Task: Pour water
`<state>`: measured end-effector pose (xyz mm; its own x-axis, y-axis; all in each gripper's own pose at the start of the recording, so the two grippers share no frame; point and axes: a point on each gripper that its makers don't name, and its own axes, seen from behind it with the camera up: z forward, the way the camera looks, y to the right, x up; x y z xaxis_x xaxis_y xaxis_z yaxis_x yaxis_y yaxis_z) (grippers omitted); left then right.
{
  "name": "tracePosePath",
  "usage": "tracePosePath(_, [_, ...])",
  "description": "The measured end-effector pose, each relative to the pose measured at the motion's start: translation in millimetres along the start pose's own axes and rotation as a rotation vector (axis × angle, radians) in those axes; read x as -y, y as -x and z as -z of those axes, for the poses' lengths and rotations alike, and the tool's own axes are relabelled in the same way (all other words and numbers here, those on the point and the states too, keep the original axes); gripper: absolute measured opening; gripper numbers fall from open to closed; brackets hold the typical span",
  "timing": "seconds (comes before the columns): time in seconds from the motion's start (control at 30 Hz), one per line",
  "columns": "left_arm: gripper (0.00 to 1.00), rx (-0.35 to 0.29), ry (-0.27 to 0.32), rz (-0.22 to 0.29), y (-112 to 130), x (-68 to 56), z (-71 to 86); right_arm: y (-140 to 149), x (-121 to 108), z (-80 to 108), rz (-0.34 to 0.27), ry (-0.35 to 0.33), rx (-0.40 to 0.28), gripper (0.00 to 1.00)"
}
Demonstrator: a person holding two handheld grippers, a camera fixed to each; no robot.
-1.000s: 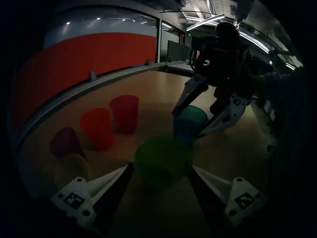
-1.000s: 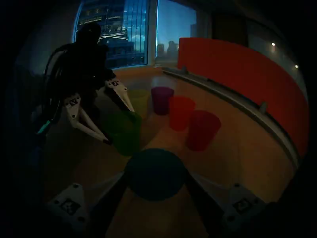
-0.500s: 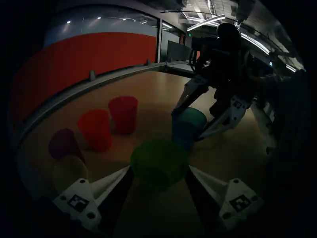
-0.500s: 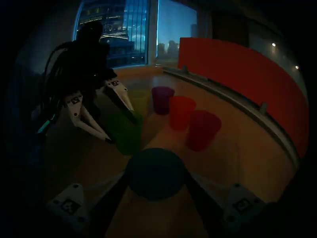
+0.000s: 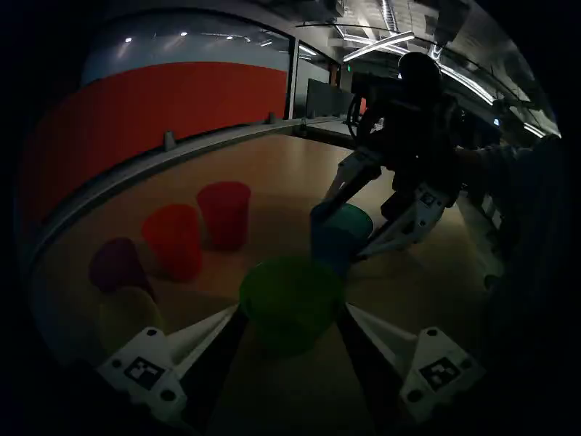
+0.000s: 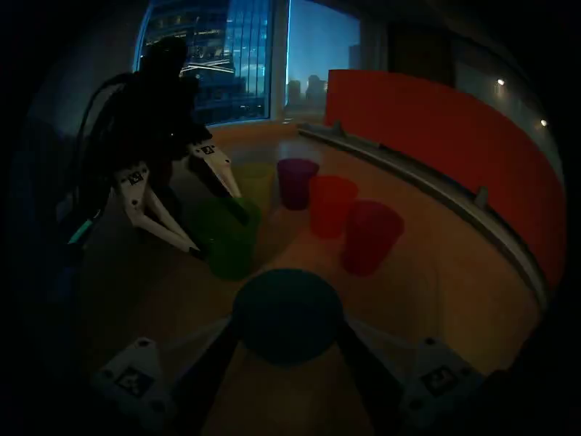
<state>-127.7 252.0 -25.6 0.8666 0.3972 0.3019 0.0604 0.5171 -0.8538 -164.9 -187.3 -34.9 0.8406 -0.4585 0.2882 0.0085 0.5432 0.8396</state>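
A green cup [image 5: 290,301] sits upright between the fingers of my left gripper [image 5: 289,311], which is shut on it; in the right gripper view that green cup [image 6: 229,238] stands left of centre with the left gripper [image 6: 218,225] around it. My right gripper [image 6: 287,323] is shut on a teal cup [image 6: 287,314]. The left gripper view shows the teal cup [image 5: 338,236] just behind the green one, held by the right gripper [image 5: 335,232]. Both cups are close together over the wooden table [image 5: 290,167].
A row of cups stands beside them: dark red [image 5: 225,214], red [image 5: 173,240], purple [image 5: 116,263] and yellowish [image 5: 127,316]. A red partition [image 5: 145,102] runs along the table's far edge. A person's dark figure [image 5: 421,123] holds the grippers. Windows [image 6: 218,58] lie behind.
Both grippers have shifted slightly with their cups; the green cup now looks a little higher in the right gripper view. The row of cups has not moved.
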Motion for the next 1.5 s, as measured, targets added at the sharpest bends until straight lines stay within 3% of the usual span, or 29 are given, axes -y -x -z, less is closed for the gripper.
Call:
tracePosePath(0.27, [0.85, -0.036, -0.017, 0.01, -10, 1.9, 9.8, -5, -1, 6.9, 0.002, 0.025, -0.018, 0.94])
tracePosePath(0.67, [0.85, -0.135, -0.065, 0.027, -41, 3.9, 40.3, -47, -2, 32.2, -0.012, 0.067, -0.111, 0.94])
tracePosePath(1.5, [0.85, -0.333, -0.166, -0.005, -103, 5.0, 107.8, -148, 14, 77.6, -0.022, 0.118, -0.382, 0.93])
